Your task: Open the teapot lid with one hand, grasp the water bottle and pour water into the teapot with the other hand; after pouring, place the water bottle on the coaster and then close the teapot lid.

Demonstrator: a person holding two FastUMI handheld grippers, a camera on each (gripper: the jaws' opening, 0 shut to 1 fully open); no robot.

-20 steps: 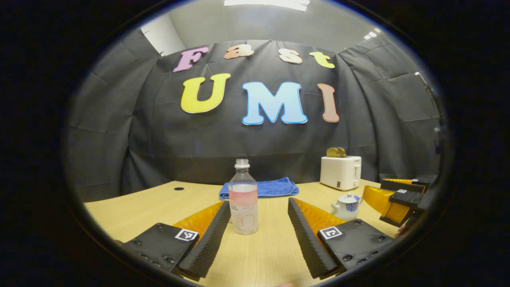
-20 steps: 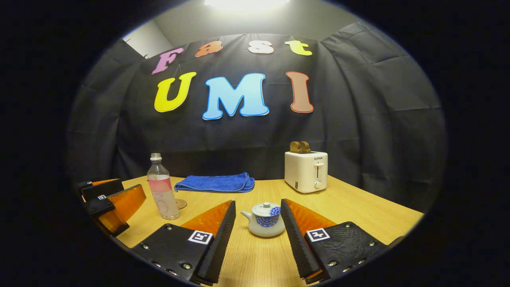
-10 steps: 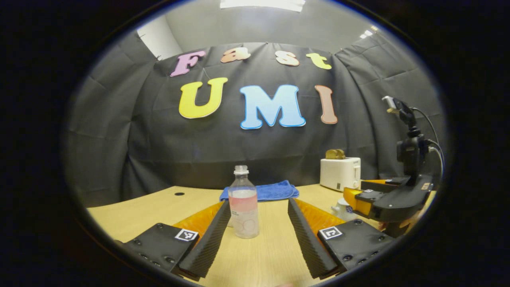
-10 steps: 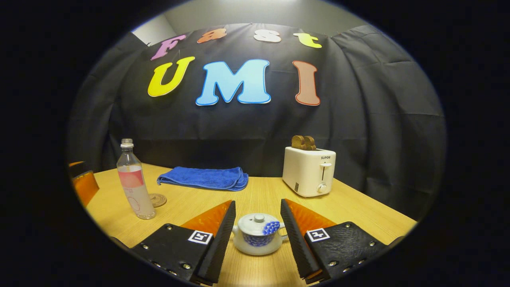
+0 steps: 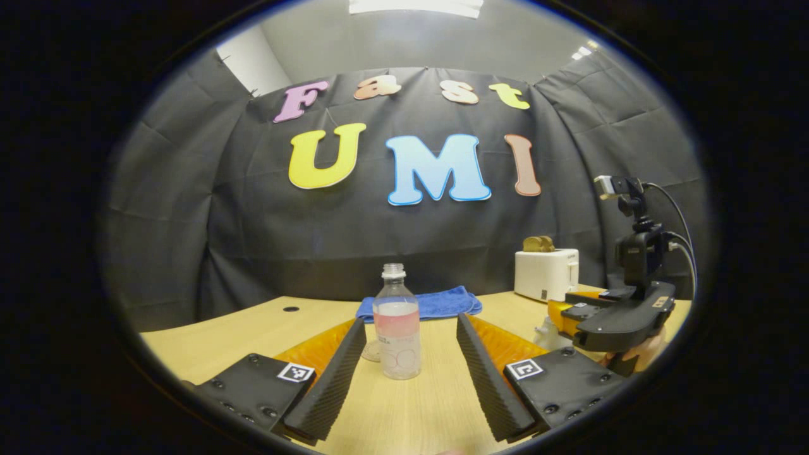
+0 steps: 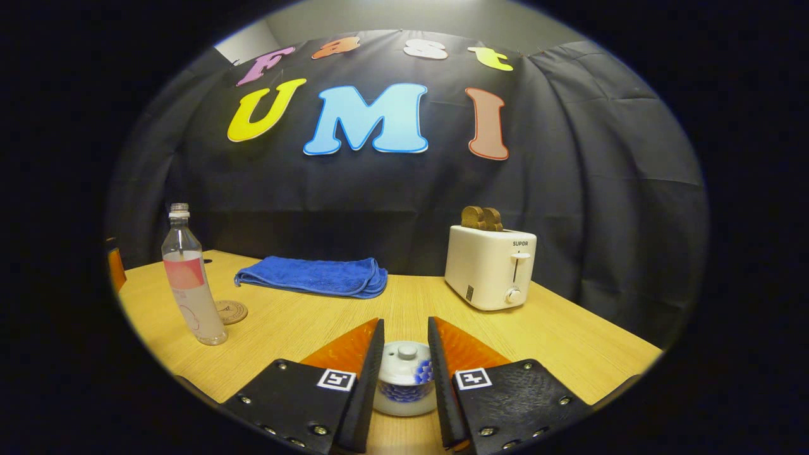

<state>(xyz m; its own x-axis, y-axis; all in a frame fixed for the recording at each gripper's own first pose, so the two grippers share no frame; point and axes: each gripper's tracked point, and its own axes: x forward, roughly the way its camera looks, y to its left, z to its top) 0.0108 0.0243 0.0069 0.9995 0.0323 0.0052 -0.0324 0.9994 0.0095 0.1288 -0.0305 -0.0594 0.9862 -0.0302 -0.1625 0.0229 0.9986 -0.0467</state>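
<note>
Pale wooden table [image 6: 588,344] carries the white-and-blue teapot [image 6: 404,379], lid on, between the right gripper [image 6: 406,338] fingers, which stand close on either side; contact is unclear. The left gripper [image 5: 411,338] is spread wide, the uncapped water bottle [image 5: 397,328] upright between its fingers, untouched. A coaster [image 6: 231,311] lies just beside the bottle.

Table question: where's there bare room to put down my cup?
Bare table lies right of the toaster, and between the blue towel and the teapot. It is crowded at the left, where the water bottle stands beside the coaster, and around the teapot, flanked by the right gripper.
</note>
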